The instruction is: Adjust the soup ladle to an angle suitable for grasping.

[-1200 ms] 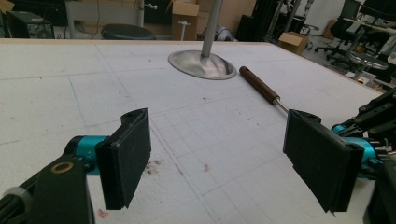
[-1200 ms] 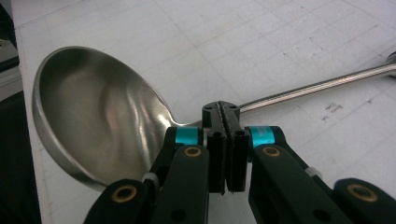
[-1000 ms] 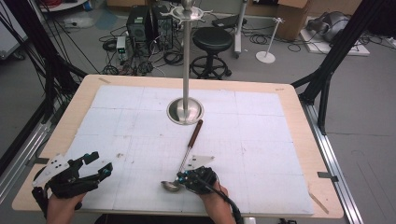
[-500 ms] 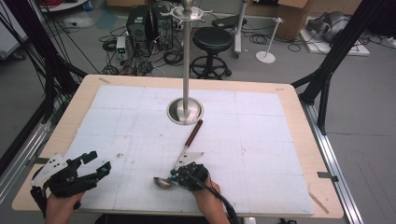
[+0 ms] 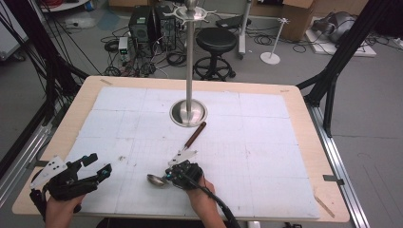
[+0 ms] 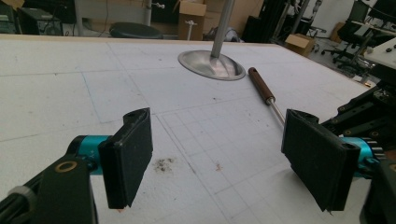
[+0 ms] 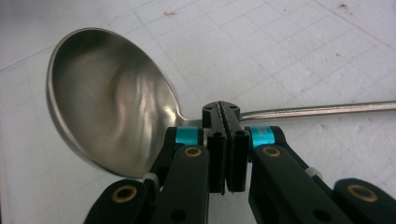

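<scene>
A steel ladle lies on the white gridded mat point(image 5: 266, 142), its bowl point(image 5: 154, 179) near the front and its brown handle point(image 5: 196, 134) pointing at the stand's round base point(image 5: 188, 113). My right gripper point(image 5: 183, 172) is shut on the ladle's thin neck just behind the bowl. In the right gripper view the jaws meet point(image 7: 226, 114) with the bowl point(image 7: 112, 98) at left and the shaft point(image 7: 317, 109) running right. My left gripper point(image 5: 95, 166) hovers open at the front left, its pads point(image 6: 128, 158) wide apart and holding nothing.
The stand's tall pole point(image 5: 190, 61) rises mid-table with hooks at its top. The wooden table edge point(image 5: 71, 118) frames the mat. A stool point(image 5: 216, 42), cables and boxes sit on the floor beyond the far edge. The other gripper point(image 6: 369, 116) shows at right in the left gripper view.
My right gripper has shifted left with the ladle's bowl end, swinging it while the handle tip stays by the stand base. The left gripper has hardly moved.
</scene>
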`<state>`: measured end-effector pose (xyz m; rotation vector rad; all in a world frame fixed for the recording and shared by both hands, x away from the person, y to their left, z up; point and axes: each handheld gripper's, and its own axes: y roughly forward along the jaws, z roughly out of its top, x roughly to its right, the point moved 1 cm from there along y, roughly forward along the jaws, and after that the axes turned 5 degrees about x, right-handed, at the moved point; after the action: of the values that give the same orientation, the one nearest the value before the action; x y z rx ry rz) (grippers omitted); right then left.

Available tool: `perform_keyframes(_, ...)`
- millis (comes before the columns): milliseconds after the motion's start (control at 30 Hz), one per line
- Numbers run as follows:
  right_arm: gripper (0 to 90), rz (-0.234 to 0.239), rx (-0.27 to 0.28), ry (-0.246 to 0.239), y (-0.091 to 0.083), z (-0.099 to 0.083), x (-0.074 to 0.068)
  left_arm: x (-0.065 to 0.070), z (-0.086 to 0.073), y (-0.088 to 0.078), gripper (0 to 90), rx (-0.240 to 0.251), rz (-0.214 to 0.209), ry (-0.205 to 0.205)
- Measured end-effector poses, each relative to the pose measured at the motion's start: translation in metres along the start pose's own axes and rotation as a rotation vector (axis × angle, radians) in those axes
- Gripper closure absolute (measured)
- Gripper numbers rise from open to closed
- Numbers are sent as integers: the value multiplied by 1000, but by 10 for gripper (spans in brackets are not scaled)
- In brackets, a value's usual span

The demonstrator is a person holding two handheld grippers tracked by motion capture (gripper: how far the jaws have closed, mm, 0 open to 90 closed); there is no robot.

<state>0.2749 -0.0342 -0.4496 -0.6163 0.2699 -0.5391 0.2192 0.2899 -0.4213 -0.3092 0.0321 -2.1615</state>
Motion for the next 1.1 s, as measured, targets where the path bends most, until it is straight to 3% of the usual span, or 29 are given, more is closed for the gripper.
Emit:
perform_keyframes(400, 890, -7, 22, 33, 17, 10, -3, -3, 1, -1, 253, 6, 8, -6)
perform_keyframes(600, 890, 11, 33, 40, 26, 15, -7, -4, 1, -4, 254, 13, 16, -15)
perform_keyframes(1100, 890, -10, 62, 77, 41, 24, -5, -9, 2, -7, 253, 23, 27, -30)
